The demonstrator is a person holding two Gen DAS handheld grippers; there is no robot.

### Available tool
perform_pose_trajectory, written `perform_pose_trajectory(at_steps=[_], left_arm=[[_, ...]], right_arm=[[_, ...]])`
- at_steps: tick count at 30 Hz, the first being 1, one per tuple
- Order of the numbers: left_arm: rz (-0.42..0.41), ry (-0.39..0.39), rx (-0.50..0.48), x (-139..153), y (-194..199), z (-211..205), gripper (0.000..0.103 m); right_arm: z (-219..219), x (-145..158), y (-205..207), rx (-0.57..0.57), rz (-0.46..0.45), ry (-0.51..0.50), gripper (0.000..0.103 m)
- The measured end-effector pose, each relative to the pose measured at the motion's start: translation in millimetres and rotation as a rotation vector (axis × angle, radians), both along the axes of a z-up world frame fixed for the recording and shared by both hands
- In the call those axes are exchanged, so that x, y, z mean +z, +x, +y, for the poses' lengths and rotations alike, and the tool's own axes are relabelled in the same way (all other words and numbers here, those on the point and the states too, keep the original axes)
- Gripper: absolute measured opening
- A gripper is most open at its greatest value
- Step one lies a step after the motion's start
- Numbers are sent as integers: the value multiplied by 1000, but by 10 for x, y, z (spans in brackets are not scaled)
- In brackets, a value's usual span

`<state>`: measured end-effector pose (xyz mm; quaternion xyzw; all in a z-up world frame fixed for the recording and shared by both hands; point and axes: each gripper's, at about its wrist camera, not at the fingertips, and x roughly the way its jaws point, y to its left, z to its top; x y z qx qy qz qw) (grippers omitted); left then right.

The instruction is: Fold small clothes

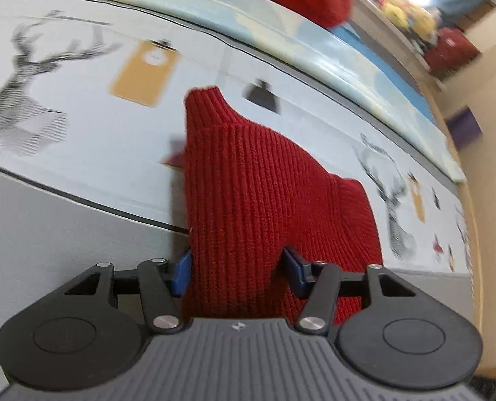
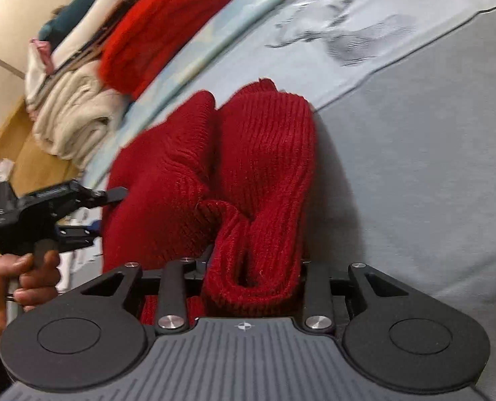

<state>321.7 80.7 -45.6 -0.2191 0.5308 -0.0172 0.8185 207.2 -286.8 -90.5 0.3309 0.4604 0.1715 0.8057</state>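
- Red knitted sweater (image 1: 258, 180) lies on a bed, on a grey sheet (image 2: 415, 183) just beside a pale printed cover with stag drawings (image 1: 23, 77); it is bunched and partly raised, not flat.
- Handling, as a judgement: thick ribbed knit, soft and floppy, light enough to lift by an edge, not slippery and not fragile. It will sag and stretch wherever it is unsupported, and folded layers will spring open unless pressed down.
- Left gripper (image 1: 237, 269): its blue fingers (image 1: 182, 272) stand on either side of a fold of the knit, fairly wide apart. The left pad touches the cloth, but whether both press on it I cannot tell.
- Right gripper (image 2: 253, 267): its fingers are mostly hidden behind a thick doubled roll of the sweater, which fills the gap between them, so it looks gripped.
- Best hold, I judge: the ribbed hems and cuffs, where the knit is denser, with both grippers well apart along one edge.
- Containers: none visible. A stack of folded clothes (image 2: 77, 113), cream below and a brighter red knit (image 2: 161, 23) on top, sits at the far side of the bed.
- A hand (image 2: 17, 280) holds the left gripper's handle.
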Motion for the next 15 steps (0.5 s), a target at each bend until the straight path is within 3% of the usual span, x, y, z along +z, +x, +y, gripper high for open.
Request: perform_pose_trajectory(at_steps=[2, 5, 10, 13, 15], left_arm=[[-30, 58, 30, 87, -31, 64, 62], [-112, 139, -7, 319, -100, 52, 63], [-194, 148, -203, 627, -327, -170, 62], [-158, 212, -385, 576, -514, -391, 60], [-57, 294, -486, 328, -577, -535, 59]], right_arm=[[109, 28, 12, 39, -12, -16, 35], [182, 58, 14, 55, -10, -66, 36], [152, 63, -26, 36, 0, -92, 36], [173, 60, -52, 36, 2, -110, 36], [164, 48, -50, 26, 15, -108, 36]])
